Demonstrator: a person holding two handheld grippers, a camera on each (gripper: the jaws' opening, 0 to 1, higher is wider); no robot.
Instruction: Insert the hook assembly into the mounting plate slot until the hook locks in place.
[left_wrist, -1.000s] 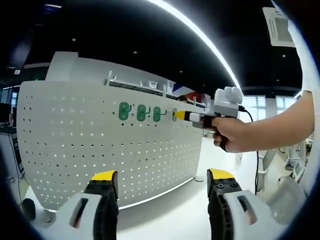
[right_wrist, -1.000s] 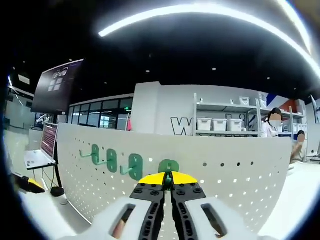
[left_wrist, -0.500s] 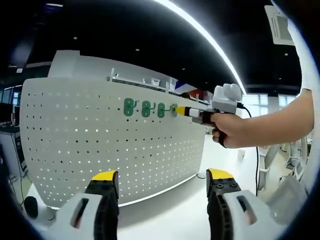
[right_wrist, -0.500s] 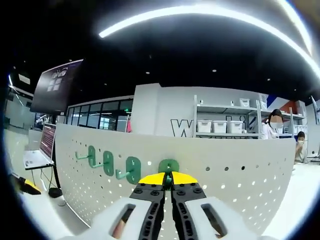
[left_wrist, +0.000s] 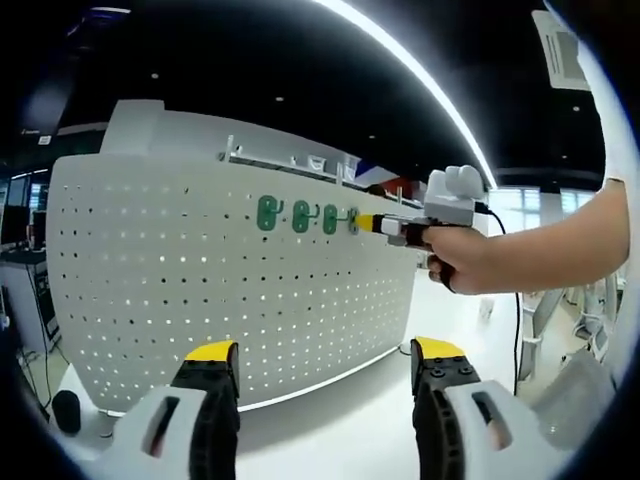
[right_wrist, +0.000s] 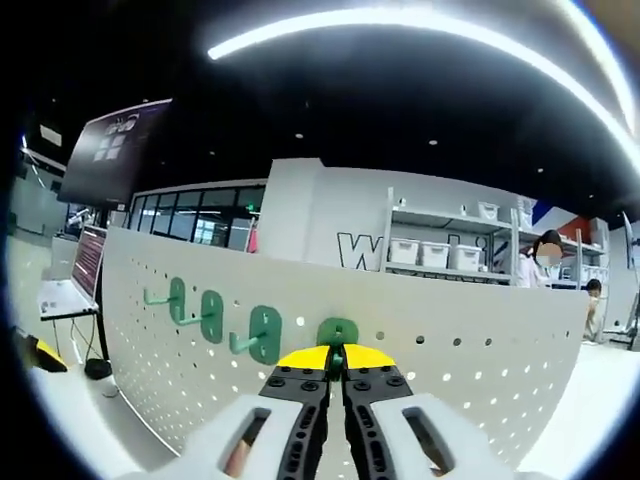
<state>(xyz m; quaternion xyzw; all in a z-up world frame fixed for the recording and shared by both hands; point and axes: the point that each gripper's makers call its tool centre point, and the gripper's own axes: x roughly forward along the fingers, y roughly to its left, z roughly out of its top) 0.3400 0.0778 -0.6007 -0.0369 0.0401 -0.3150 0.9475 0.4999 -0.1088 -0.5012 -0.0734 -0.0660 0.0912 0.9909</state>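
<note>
While my right gripper (right_wrist: 336, 357) presses its hook against the pegboard (left_wrist: 200, 300), I watch.
On that pegboard's upper row sit three green hooks (right_wrist: 212, 317); my right jaws pinch a fourth hook (right_wrist: 338, 335) there; my left gripper (left_wrist: 322, 375) hangs spread below.

Four green hooks (right_wrist: 338, 335) are counted on one white pegboard (right_wrist: 480, 350). Two grippers are seen: left gripper (left_wrist: 322, 362), right gripper (right_wrist: 335, 357). Three white bins (right_wrist: 431, 251) and two people (right_wrist: 545, 262) are counted behind.
</note>
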